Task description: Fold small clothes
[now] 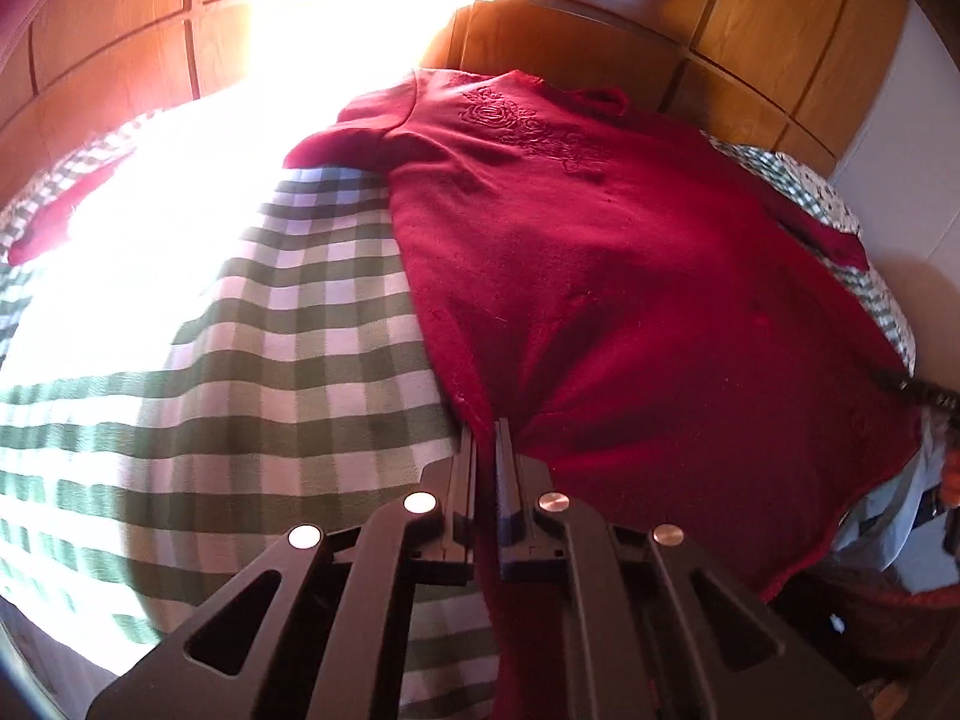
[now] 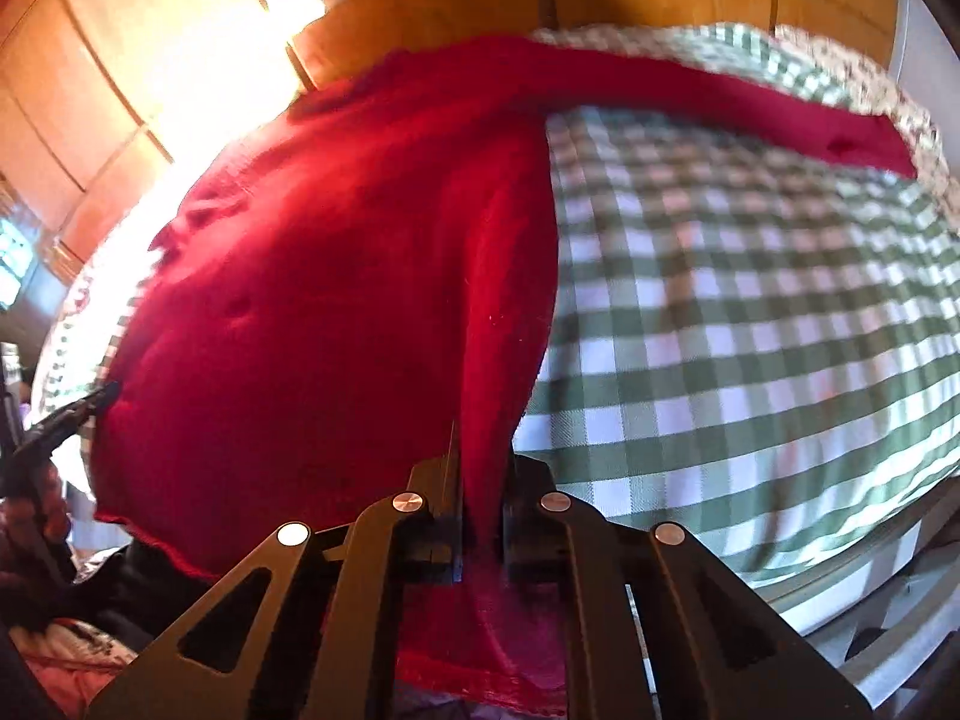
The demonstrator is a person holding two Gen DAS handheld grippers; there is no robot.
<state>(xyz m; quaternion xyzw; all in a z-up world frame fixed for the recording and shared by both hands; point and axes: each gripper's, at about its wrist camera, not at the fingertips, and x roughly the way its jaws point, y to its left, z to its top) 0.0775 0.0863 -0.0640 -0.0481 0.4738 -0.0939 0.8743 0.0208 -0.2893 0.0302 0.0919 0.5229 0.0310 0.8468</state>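
A dark red long-sleeved top (image 1: pixel 600 276) with an embroidered rose on the chest lies spread on a green and white checked cloth (image 1: pixel 288 324). My left gripper (image 1: pixel 487 438) is shut on the top's near left hem corner, and red fabric runs down between its fingers. In the right wrist view the same red top (image 2: pixel 312 300) fills the left half. My right gripper (image 2: pixel 480 456) is shut on its near right hem corner, with fabric bunched between the fingers. One sleeve (image 2: pixel 750 102) stretches to the far right over the checked cloth (image 2: pixel 750 312).
A wooden panelled headboard (image 1: pixel 600 42) stands behind the cloth. Strong sunlight washes out the far left (image 1: pixel 150 210). The other gripper's tip (image 1: pixel 924 396) shows at the right edge. More clothes (image 2: pixel 78 648) lie low at the left. The cloth's edge (image 2: pixel 840 570) drops off at lower right.
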